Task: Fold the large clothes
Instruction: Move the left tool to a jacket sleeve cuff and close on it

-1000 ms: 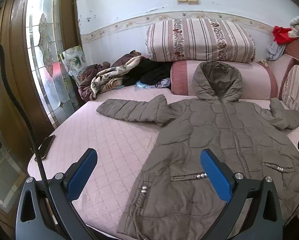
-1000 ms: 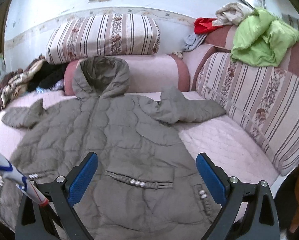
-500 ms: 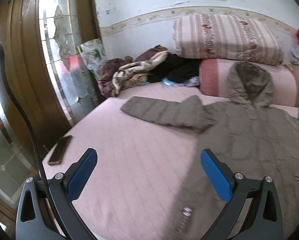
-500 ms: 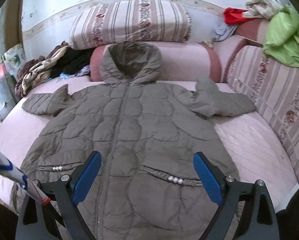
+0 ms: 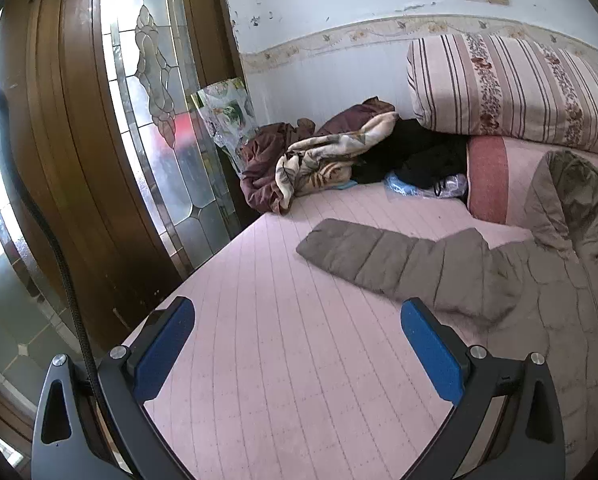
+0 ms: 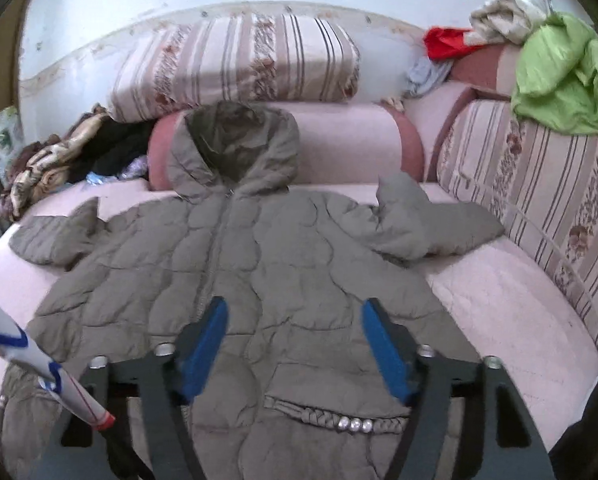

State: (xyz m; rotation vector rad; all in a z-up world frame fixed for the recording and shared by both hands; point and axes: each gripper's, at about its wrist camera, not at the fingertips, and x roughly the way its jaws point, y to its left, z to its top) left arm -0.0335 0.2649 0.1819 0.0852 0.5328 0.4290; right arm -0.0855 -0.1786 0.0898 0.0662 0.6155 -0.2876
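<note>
A grey-brown quilted hooded coat (image 6: pixel 259 264) lies flat, front up, on the pink quilted bed (image 6: pixel 499 304), sleeves spread to both sides. Its left sleeve (image 5: pixel 371 252) and hood (image 5: pixel 571 200) show in the left wrist view. My left gripper (image 5: pixel 297 350) is open and empty above the bare bed (image 5: pixel 279 340), left of the coat and short of the sleeve end. My right gripper (image 6: pixel 295 340) is open and empty, jaws narrower than the left, above the coat's lower front near a beaded pocket (image 6: pixel 339 420).
A striped pillow (image 6: pixel 235 68) and pink bolster (image 6: pixel 359 140) lie at the head. A heap of clothes and a blanket (image 5: pixel 331 156) sits at the far left corner by a glass door (image 5: pixel 159 128). A striped cushion (image 6: pixel 539 184) with a green cloth (image 6: pixel 563 80) lines the right side.
My left gripper has swung left, off the coat's hem and toward the left sleeve and door. My right gripper has moved left over the coat's middle, and its jaws have narrowed.
</note>
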